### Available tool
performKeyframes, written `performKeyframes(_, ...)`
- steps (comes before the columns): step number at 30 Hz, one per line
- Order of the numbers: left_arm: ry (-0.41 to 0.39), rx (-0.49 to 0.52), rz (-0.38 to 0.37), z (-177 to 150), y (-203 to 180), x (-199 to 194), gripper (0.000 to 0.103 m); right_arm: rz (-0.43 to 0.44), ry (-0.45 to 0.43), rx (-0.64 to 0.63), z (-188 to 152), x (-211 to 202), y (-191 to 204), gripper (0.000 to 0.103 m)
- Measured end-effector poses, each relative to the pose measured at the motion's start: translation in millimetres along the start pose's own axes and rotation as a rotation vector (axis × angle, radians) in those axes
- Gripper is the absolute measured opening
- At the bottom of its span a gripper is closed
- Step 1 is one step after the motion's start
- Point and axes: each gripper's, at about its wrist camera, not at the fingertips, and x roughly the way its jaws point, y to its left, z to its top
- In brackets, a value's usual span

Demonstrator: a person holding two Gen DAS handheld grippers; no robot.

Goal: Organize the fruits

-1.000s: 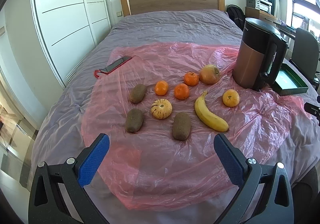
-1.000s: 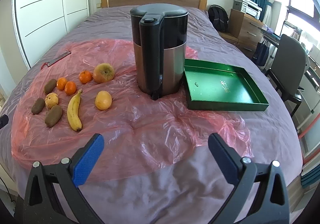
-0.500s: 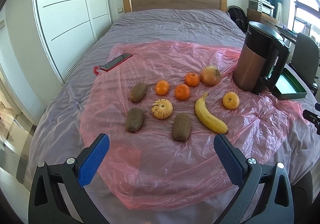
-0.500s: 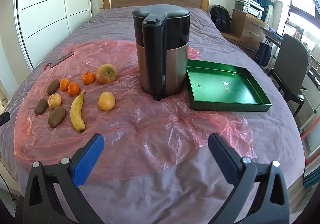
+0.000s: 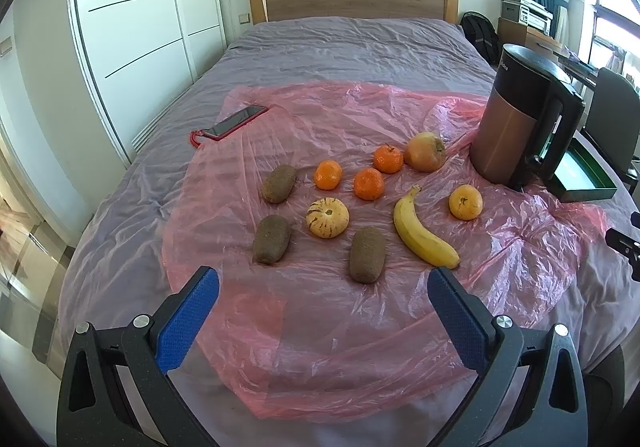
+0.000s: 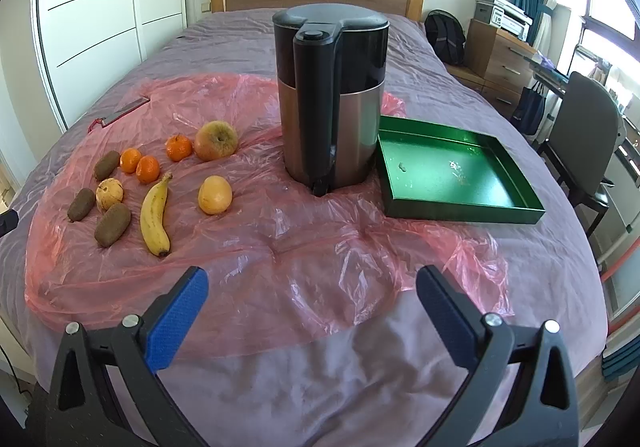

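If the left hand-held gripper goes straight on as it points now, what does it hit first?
Probably the kiwi, which sits nearest, roughly between the open fingers of the left hand-held gripper. Only pink plastic sheet lies before it. Depth is uncertain.

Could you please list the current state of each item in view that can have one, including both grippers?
Left gripper: jaws open, holding nothing.
Right gripper: jaws open, holding nothing.
Black and copper electric kettle: upright, lid shut.
Green rectangular metal tray: no fruit in it, a few crumbs.
Yellow banana: unpeeled, lying on the pink plastic sheet.
Red-cased phone: screen dark.
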Motion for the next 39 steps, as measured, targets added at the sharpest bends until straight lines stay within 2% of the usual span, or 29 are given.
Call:
performKeyframes(13, 0.008, -0.003, 0.002, -1, 1, 3, 0.102, 0.004, -0.002, -0.019, -1, 2, 4, 0.103)
performKeyframes(32, 0.039, -0.022, 0.0, -3, 6, 11, 0.102, 0.092, -0.008, -0.089, 2, -1, 30, 0.103)
performKeyframes(39, 0.048, -0.066, 0.012, -7, 26, 19, 0.102, 0.132, 0.01, -0.128, 4, 8, 47, 0.103)
